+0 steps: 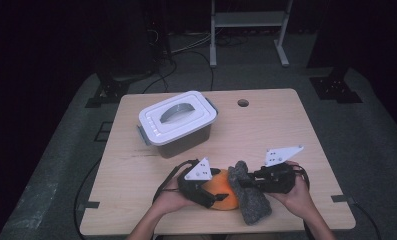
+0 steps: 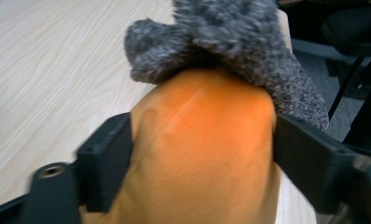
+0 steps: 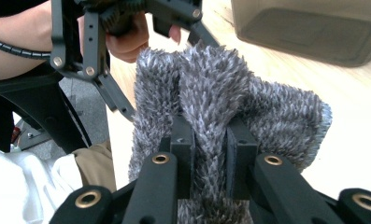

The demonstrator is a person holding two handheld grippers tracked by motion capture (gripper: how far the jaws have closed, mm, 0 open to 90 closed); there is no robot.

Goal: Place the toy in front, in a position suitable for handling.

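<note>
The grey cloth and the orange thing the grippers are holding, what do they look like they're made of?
Grey cloth: looks like knitted wool or fleece, matte and fuzzy, with fibres standing up and soft folds. Orange thing: smooth, matte skin with faint creases, bulging slightly between the jaws, so probably soft foam, rubber or leather-like material; the look leaves it open.

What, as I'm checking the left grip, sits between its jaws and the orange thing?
Nothing visible: the orange thing touches both jaws of the left gripper. The grey woolly cloth, pinched by the right gripper, covers its far end.
</note>
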